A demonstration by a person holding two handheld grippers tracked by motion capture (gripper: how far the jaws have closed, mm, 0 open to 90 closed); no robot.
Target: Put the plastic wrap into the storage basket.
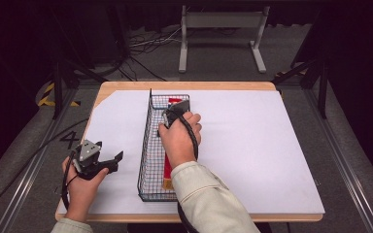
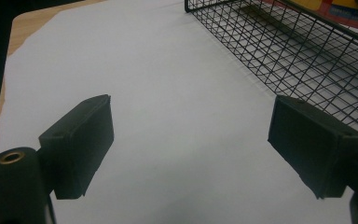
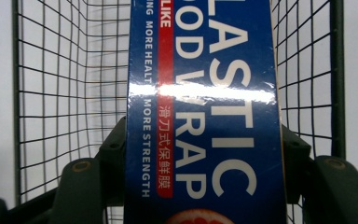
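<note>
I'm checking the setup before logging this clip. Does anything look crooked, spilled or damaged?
Nothing stands out. The box of plastic wrap lies lengthwise in the wire basket, clamped at its sides by the right gripper. The left gripper waits open over the white sheet, which lies flat and clean.

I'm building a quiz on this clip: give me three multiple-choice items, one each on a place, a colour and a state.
1. Where is the plastic wrap box?
A. in the wire basket
B. on the floor
C. on the bare white sheet

2. What is the box's main colour?
A. green
B. blue
C. yellow

3. How is the left claw?
A. shut on the box
B. shut on the basket
C. open

Key: 1 A, mesh walls stand on both sides of the box; 2 B, its face is blue with white letters; 3 C, its jaws stand wide apart over the white sheet.
</note>
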